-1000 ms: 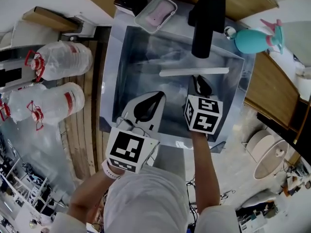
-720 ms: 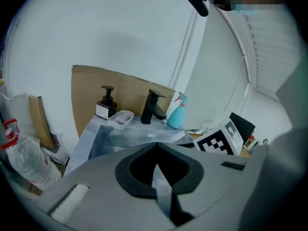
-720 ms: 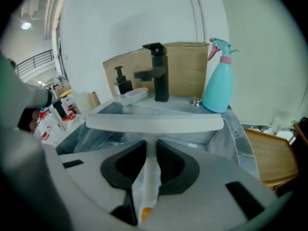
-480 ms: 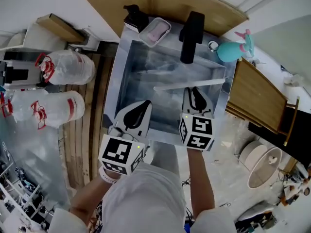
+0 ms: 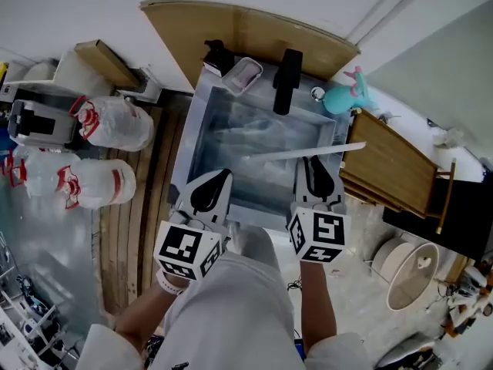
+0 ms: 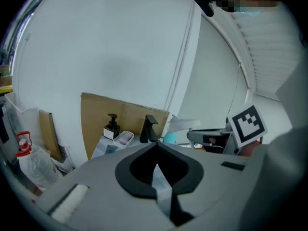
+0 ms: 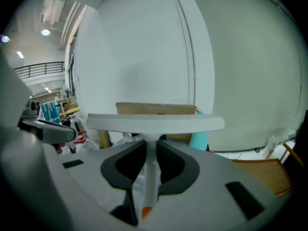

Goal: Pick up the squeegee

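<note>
The squeegee (image 5: pixel 304 152) is a white T-shaped tool with a long flat blade. My right gripper (image 5: pixel 315 165) is shut on its handle and holds it up above the steel sink (image 5: pixel 202 122). In the right gripper view the blade (image 7: pixel 155 121) spans across in front of the jaws, and the handle (image 7: pixel 150 170) runs back between them. My left gripper (image 5: pixel 215 183) hangs over the sink's near left edge, shut with nothing in it; its jaws meet at the tip (image 6: pixel 156 146).
A black faucet (image 5: pixel 286 80), a soap dish (image 5: pixel 241 75), a dark pump bottle (image 5: pixel 216 54) and a teal spray bottle (image 5: pixel 344 95) stand at the sink's back. Water jugs (image 5: pixel 108 123) lie left; wooden boards (image 5: pixel 389 173) lean right.
Both grippers have risen and drawn back from the sink. The squeegee came up with the right gripper, out of the basin.
</note>
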The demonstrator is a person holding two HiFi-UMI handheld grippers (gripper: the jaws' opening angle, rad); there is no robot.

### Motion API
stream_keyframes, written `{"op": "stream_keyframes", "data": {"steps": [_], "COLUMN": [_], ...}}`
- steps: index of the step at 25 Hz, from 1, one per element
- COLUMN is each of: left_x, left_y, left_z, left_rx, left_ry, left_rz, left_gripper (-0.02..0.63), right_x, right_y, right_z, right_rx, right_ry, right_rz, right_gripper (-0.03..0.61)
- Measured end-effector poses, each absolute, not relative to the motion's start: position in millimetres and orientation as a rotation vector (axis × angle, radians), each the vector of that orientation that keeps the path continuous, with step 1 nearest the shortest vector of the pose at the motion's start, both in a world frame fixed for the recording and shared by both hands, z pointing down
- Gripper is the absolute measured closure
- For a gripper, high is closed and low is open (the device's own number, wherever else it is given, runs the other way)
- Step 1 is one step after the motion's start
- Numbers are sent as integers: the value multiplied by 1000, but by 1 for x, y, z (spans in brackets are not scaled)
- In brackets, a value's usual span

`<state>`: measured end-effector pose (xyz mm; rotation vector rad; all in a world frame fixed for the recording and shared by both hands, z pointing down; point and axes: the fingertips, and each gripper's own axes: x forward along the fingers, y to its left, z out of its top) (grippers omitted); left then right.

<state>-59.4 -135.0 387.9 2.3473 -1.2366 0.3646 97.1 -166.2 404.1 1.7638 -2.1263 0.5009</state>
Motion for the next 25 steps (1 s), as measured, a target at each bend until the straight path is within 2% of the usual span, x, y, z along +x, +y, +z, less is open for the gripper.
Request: {"op": "stream_keyframes", "data": {"steps": [12, 25], "left_x": [-70, -78], "left_y": [-114, -98], "left_z": [318, 296], "left_rx": [2430, 2462], "left_ry": [-1325, -1355], "left_rz": [269, 233], "left_gripper": [615, 615], "right_x": [115, 128], "right_y": [-122, -70], "right_z": [319, 288], "right_rx": [1865, 1955], "right_ry": [-2204, -2239], "right_rz": [359, 265], "right_gripper": [514, 514]}}
